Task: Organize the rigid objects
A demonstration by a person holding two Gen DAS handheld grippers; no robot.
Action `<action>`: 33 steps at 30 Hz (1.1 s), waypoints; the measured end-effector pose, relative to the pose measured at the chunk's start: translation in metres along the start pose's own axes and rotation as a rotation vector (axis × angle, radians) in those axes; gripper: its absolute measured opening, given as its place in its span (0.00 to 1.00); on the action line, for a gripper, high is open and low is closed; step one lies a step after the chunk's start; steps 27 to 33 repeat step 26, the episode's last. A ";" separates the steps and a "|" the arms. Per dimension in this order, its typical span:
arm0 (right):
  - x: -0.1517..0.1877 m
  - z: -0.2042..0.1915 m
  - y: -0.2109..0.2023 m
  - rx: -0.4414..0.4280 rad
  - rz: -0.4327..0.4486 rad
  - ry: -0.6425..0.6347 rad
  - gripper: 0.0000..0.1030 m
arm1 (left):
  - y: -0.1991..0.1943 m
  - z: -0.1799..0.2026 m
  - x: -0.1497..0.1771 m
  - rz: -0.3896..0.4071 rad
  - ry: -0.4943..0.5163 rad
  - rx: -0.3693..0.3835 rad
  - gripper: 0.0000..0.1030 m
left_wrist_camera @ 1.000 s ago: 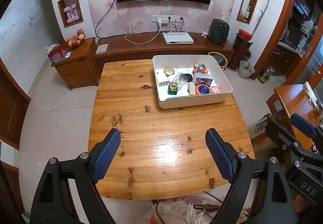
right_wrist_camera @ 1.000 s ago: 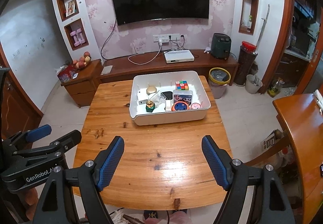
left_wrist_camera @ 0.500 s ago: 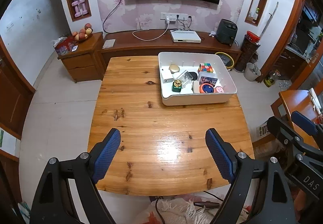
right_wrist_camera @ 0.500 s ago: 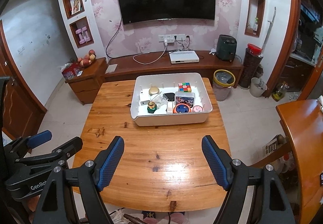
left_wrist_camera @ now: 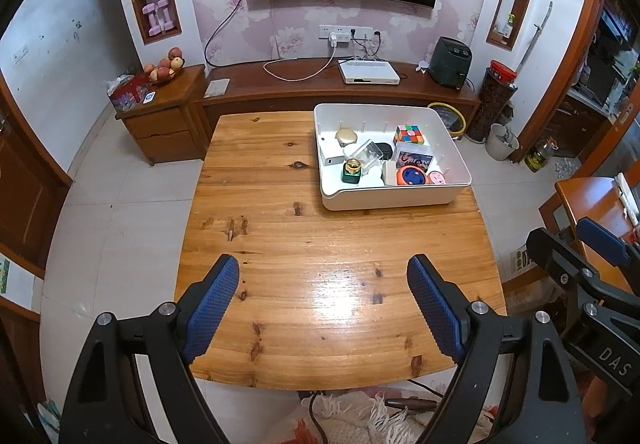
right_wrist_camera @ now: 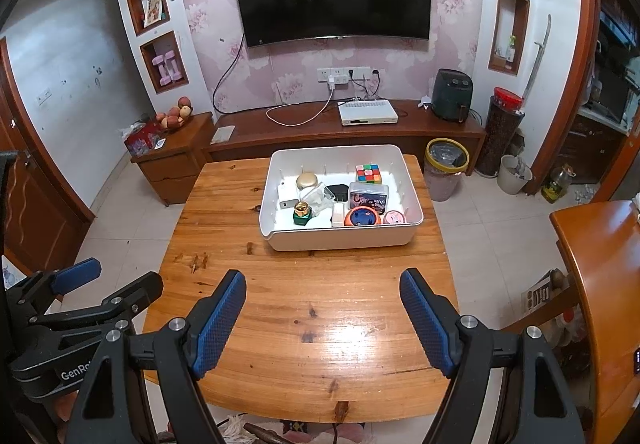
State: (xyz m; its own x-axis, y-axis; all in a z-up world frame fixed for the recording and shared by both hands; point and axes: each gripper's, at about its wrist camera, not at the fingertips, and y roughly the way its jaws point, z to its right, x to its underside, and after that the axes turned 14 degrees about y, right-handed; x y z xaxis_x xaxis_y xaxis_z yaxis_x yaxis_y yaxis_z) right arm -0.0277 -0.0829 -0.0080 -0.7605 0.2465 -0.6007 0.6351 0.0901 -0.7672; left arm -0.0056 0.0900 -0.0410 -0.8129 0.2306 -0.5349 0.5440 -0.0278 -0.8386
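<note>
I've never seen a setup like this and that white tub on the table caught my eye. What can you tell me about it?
The white bin is a shallow rectangular tub, seemingly smooth plastic, with rounded corners and small slots along its inner walls. It sits flat and open-topped on the far right part of the wooden table. Inside lie small items: a colourful puzzle cube, a green jar with a gold lid, an orange round object and several little boxes. Neither gripper touches it.
</note>
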 end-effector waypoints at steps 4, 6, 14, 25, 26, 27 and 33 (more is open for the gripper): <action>0.000 0.000 0.003 0.002 -0.005 0.003 0.78 | 0.000 0.001 0.000 -0.002 0.001 -0.001 0.85; 0.000 0.000 0.003 0.001 -0.005 0.004 0.78 | 0.000 0.001 0.000 -0.001 -0.001 0.000 0.85; 0.002 0.001 0.005 0.002 -0.010 0.006 0.78 | 0.000 0.003 0.000 -0.005 0.003 -0.003 0.85; 0.005 0.001 0.011 0.005 -0.019 0.016 0.78 | 0.002 -0.001 0.000 -0.007 0.007 -0.002 0.85; 0.005 0.001 0.011 0.005 -0.020 0.016 0.78 | 0.002 0.000 0.000 -0.008 0.007 -0.003 0.85; 0.005 0.001 0.011 0.005 -0.020 0.016 0.78 | 0.002 0.000 0.000 -0.008 0.007 -0.003 0.85; 0.005 0.001 0.011 0.005 -0.020 0.016 0.78 | 0.002 0.000 0.000 -0.008 0.007 -0.003 0.85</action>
